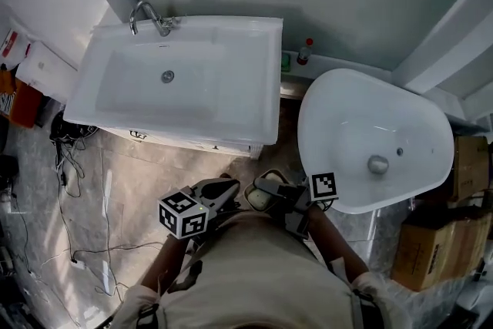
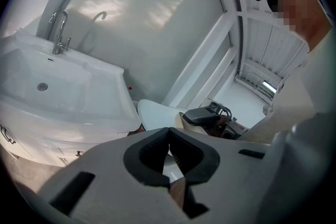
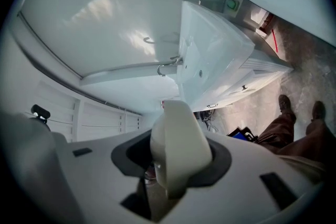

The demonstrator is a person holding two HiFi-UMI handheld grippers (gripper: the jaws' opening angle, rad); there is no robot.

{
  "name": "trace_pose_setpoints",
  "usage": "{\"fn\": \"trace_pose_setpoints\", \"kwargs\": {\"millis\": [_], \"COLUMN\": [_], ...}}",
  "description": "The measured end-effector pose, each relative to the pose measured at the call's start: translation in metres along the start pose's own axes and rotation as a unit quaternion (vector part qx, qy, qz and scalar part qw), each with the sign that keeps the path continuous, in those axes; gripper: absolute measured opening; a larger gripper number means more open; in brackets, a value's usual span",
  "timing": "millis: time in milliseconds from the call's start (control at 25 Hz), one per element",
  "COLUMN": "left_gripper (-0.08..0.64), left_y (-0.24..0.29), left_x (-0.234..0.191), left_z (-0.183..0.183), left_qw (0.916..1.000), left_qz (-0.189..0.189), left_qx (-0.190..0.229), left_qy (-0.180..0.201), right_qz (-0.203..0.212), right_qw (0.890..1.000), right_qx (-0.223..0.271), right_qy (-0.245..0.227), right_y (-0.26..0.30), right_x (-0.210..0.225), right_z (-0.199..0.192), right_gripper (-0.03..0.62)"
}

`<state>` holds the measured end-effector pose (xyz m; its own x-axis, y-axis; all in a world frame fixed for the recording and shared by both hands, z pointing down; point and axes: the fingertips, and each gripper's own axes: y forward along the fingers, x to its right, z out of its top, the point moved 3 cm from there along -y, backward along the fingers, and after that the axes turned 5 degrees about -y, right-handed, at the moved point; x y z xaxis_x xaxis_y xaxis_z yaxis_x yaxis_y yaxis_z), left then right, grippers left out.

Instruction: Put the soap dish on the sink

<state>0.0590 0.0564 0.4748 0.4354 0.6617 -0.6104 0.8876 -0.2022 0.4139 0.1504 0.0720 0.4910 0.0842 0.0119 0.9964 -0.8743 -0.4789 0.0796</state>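
The white rectangular sink [image 1: 192,81] with a chrome tap [image 1: 150,17] stands against the wall at the upper left. Close to my body, my right gripper [image 1: 266,193] is shut on a cream soap dish [image 1: 258,198]. In the right gripper view the soap dish [image 3: 178,147] fills the space between the jaws, and the sink [image 3: 210,55] lies ahead. My left gripper [image 1: 229,186] hangs beside it, shut with nothing in it. In the left gripper view its tips [image 2: 168,132] meet, with the sink [image 2: 52,86] to the left and the soap dish [image 2: 185,121] just ahead.
A large white oval tub [image 1: 370,135] stands to the right of the sink. A red-capped bottle [image 1: 306,52] sits on a ledge between them. Cardboard boxes [image 1: 431,250] are stacked at the far right. Cables [image 1: 69,158] trail over the floor at the left.
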Motion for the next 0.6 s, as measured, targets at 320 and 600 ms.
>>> {"fn": "trace_pose_setpoints", "kwargs": {"millis": [320, 600], "left_gripper": [0.018, 0.018], "left_y": [-0.020, -0.046], "left_x": [-0.058, -0.106], "left_z": [0.052, 0.072], "left_qw": [0.9994, 0.9983], "left_qz": [-0.030, -0.058], "left_qx": [0.005, 0.008], "left_qy": [0.015, 0.007], "right_qz": [-0.027, -0.047], "right_qw": [0.999, 0.999], "right_qx": [0.021, 0.022], "right_qy": [-0.002, -0.016], "right_y": [0.049, 0.102], "right_x": [-0.009, -0.017], "right_z": [0.026, 0.039], "right_gripper": [0.160, 0.160]}}
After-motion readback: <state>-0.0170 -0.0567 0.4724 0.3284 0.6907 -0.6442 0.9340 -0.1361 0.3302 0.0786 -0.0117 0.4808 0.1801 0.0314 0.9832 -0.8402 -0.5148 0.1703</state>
